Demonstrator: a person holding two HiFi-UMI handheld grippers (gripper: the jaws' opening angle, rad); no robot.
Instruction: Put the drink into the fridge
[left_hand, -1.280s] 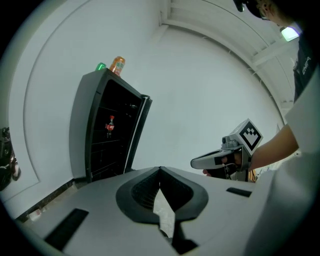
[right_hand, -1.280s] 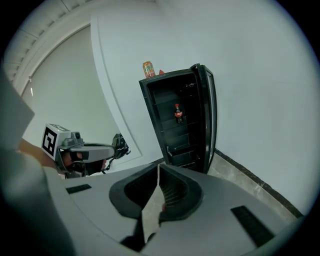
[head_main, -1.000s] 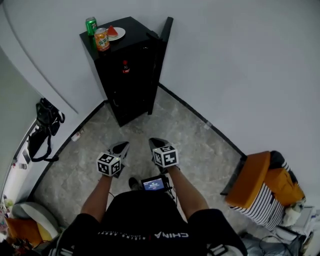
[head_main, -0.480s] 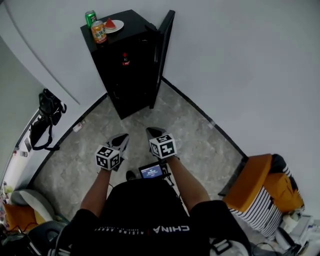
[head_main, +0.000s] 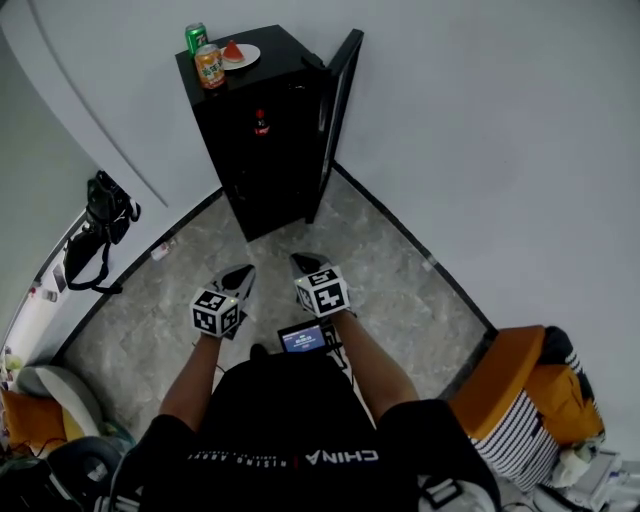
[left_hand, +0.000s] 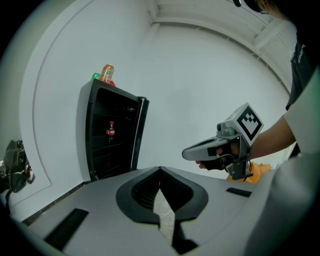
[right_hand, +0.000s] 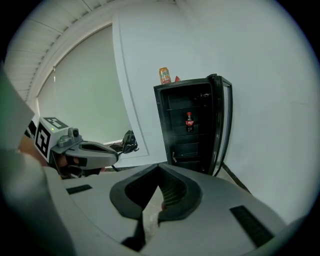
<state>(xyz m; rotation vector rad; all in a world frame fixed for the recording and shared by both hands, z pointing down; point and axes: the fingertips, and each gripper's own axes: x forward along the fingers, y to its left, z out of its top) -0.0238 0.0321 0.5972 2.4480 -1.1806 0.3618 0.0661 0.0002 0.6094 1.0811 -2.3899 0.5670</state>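
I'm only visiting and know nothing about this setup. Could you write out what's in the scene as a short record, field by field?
Appliance: black fridge in the corner, door open
Inside: one bottle on a shelf
On top: orange can, green can, plate with a red slice
Left hand: left gripper, fingers shut, empty, well short of the fridge
Right hand: right gripper, fingers shut, empty, well short of the fridge
Left wall: black bag

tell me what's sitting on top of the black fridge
On the fridge stand a green can and an orange can beside a small plate with a red wedge, perhaps watermelon. The orange can hides part of the green can's base.
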